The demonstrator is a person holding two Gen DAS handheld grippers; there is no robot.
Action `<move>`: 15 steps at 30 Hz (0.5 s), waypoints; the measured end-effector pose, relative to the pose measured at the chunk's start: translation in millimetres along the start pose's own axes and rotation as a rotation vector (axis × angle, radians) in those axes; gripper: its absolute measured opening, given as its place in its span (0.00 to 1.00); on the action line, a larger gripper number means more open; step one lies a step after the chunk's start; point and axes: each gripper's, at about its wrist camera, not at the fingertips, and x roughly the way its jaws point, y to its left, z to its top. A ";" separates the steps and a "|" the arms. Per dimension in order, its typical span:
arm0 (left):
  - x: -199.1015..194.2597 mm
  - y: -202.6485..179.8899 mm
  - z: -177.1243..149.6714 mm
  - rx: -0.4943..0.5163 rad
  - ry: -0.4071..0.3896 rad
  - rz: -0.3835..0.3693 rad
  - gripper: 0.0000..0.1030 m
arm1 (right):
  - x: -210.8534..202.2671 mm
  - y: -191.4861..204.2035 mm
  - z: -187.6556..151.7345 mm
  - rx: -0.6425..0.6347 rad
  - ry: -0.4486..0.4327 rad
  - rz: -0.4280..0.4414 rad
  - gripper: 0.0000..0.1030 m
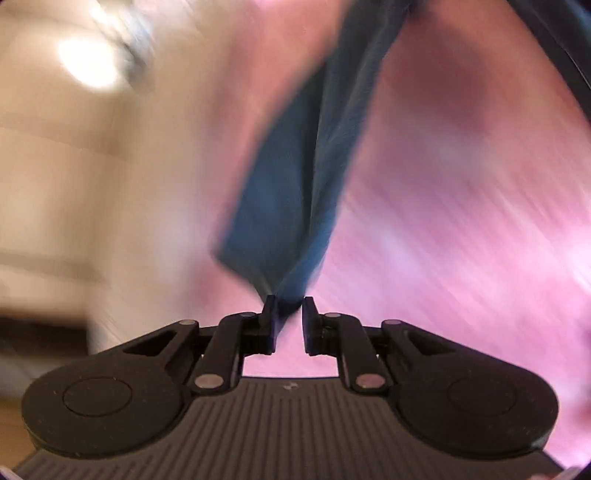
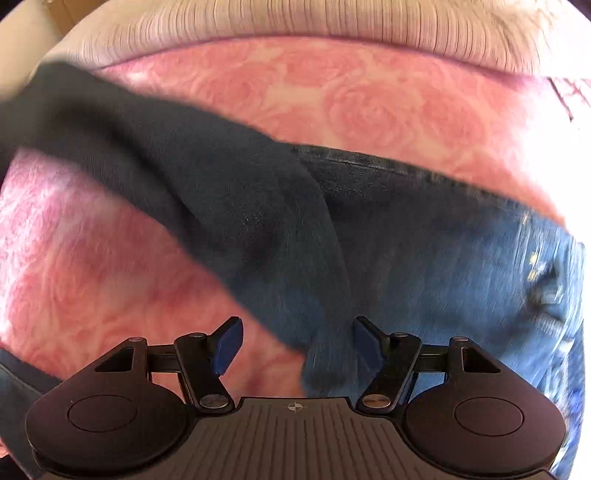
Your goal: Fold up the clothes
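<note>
A pair of blue jeans [image 2: 424, 236] lies across a pink rose-patterned bedspread [image 2: 92, 266]. In the left wrist view one jeans leg [image 1: 291, 184] stretches taut away from my left gripper [image 1: 289, 301], which is shut on the leg's hem and holds it lifted; the picture is blurred. The same leg [image 2: 147, 147] rises toward the upper left in the right wrist view. My right gripper [image 2: 298, 328] stands open just above the denim near the crotch; cloth shows below its fingers, and the pads [image 2: 231, 343] do not press on it.
A cream ribbed cover [image 2: 295, 18] lies along the far edge of the bed. Beyond the bed on the left are pale blurred furniture and a bright light patch [image 1: 88, 62]. The pink spread [image 1: 461, 221] shows bare on both sides of the raised leg.
</note>
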 end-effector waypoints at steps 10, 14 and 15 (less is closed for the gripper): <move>39.5 9.7 -29.7 -0.556 0.034 -0.215 0.33 | -3.4 42.0 -15.4 -0.023 0.009 -0.039 0.68; 82.7 55.9 15.9 -0.543 -0.032 -0.238 0.41 | 0.6 43.4 -10.8 -0.025 0.032 -0.055 0.68; 95.3 67.3 25.7 -0.542 -0.013 -0.257 0.41 | 0.2 42.0 -10.7 -0.026 0.034 -0.056 0.68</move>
